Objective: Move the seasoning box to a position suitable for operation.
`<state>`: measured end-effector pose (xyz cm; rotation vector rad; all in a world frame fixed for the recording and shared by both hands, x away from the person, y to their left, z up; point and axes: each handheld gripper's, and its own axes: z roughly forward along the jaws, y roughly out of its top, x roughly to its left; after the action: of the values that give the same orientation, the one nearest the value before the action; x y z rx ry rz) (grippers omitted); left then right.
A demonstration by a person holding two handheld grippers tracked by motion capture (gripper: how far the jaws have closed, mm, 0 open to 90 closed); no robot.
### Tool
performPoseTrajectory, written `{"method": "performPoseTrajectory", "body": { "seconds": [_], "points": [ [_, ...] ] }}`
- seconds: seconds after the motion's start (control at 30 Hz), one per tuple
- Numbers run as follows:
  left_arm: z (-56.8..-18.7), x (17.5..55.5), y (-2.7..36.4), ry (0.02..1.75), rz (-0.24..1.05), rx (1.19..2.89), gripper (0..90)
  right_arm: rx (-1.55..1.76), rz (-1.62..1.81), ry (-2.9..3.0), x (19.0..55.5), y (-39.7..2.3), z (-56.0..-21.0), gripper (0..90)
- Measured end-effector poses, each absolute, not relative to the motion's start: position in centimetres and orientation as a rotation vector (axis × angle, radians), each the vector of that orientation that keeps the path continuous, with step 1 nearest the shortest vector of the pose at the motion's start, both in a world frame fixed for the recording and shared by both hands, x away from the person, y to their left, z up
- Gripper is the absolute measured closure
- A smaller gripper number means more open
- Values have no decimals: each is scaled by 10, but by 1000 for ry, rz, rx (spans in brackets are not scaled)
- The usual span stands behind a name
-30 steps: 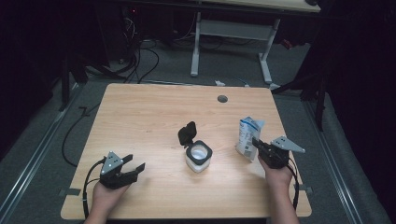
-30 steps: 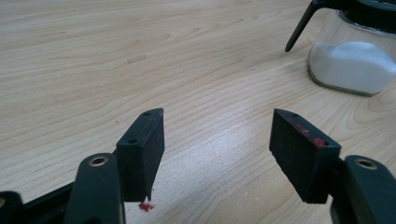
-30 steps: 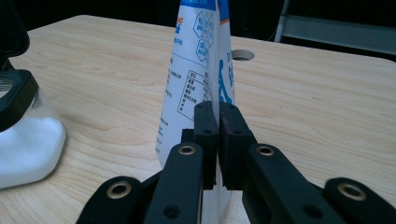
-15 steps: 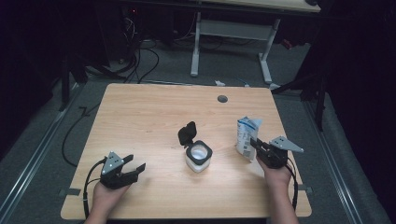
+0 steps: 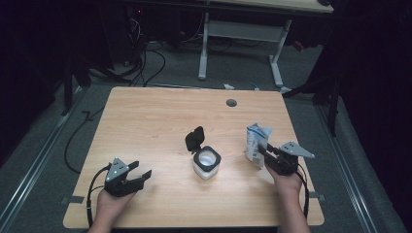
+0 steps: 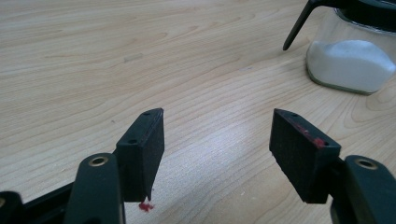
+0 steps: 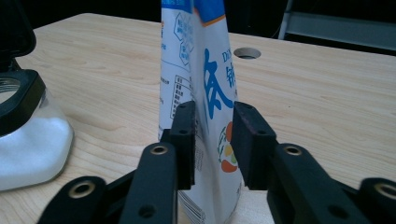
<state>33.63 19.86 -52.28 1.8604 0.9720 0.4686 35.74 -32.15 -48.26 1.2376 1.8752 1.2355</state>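
Right gripper (image 7: 212, 140) brackets a white-and-blue pouch (image 7: 201, 93) standing upright near the table's right edge; its jaws have just been opening, pads flanking the pouch with slight gaps. The pouch's long axis is vertical, directly ahead of this gripper. Left gripper (image 5: 127, 177) rests open and empty, well apart. A lidded jar (image 5: 206, 162), lid raised, stands between on the wooden table (image 5: 155, 121); dark floor surrounds.

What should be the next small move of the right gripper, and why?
Probably draw the right gripper back from the bag. Its jaws have just been opening, the bag stands upright between them on the table, beside the open jar.
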Motion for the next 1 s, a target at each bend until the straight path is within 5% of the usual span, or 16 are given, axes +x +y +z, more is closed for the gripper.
{"method": "performPoseTrajectory", "body": {
  "seconds": [0.53,1.0],
  "points": [
    [-522,337,197,974,453,1863,357,1232,1160,1872,356,-311,-482,438],
    [-521,341,190,977,463,1885,358,1258,1117,1844,342,-314,-481,381]
  ]
}}
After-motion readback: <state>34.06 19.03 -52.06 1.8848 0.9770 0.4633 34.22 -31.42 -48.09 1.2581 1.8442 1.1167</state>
